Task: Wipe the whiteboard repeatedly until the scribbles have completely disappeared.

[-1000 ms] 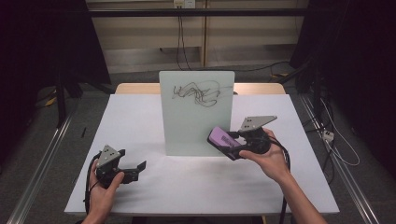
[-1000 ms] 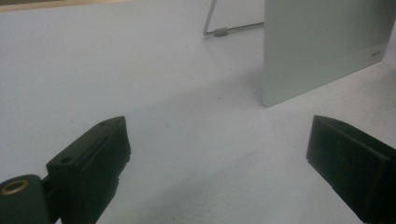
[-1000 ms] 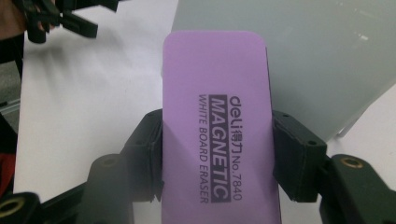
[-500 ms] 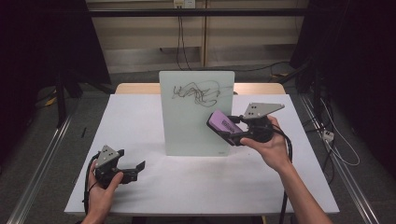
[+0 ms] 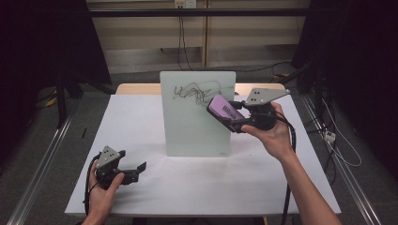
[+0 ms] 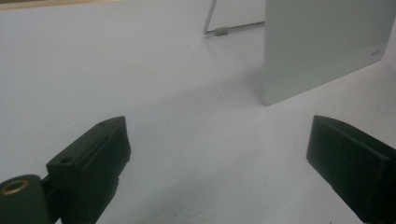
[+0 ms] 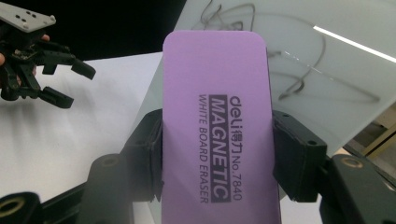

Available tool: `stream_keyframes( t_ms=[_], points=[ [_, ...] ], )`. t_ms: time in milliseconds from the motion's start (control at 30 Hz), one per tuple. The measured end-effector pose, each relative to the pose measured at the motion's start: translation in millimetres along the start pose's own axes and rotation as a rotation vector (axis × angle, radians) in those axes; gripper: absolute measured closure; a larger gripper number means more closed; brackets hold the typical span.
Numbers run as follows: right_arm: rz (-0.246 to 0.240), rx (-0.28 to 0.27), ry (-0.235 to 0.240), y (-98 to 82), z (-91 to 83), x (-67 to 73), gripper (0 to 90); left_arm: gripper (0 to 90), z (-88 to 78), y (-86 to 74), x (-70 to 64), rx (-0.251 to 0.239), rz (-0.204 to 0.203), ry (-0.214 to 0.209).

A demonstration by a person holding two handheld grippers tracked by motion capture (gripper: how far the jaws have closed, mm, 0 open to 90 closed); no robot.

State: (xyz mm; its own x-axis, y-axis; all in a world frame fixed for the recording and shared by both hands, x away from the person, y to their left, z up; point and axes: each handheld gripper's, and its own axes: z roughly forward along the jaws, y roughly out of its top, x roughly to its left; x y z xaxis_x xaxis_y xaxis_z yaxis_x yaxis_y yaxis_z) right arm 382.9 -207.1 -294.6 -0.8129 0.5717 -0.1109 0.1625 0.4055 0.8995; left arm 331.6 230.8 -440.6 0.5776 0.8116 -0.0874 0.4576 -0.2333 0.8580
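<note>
A small glass whiteboard (image 5: pixel 197 117) stands upright mid-table, with black scribbles (image 5: pixel 195 91) near its top. My right gripper (image 5: pixel 230 117) is shut on a purple whiteboard eraser (image 5: pixel 225 108), held in the air at the board's upper right, just in front of the scribbles. In the right gripper view both jaws clamp the sides of the eraser (image 7: pixel 217 116), and the scribbled whiteboard (image 7: pixel 317 70) rises behind it. My left gripper (image 5: pixel 133 171) rests open near the table's front left, nothing between its jaws. The left gripper view shows the whiteboard's (image 6: pixel 322 46) lower corner ahead on the right.
The white table (image 5: pixel 141 117) spreads around the board. A wire stand (image 6: pixel 219 29) props the board from behind. Cables (image 5: pixel 180 28) hang on the far wall, and dark curtains flank the table. My left gripper (image 7: pixel 46 70) appears far off in the right gripper view.
My right gripper has risen with the eraser, from the board's lower right edge up to the height of the scribbles. The left gripper has stayed put.
</note>
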Motion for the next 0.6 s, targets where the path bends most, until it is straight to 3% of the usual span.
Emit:
stream_keyframes(
  t_ms=[600],
  points=[
    [-0.064,-0.03,-0.084,37.2,-0.2,-21.5,41.4,6.1,0.7,0.1,0.0,0.002,0.003,-0.003]
  ],
)
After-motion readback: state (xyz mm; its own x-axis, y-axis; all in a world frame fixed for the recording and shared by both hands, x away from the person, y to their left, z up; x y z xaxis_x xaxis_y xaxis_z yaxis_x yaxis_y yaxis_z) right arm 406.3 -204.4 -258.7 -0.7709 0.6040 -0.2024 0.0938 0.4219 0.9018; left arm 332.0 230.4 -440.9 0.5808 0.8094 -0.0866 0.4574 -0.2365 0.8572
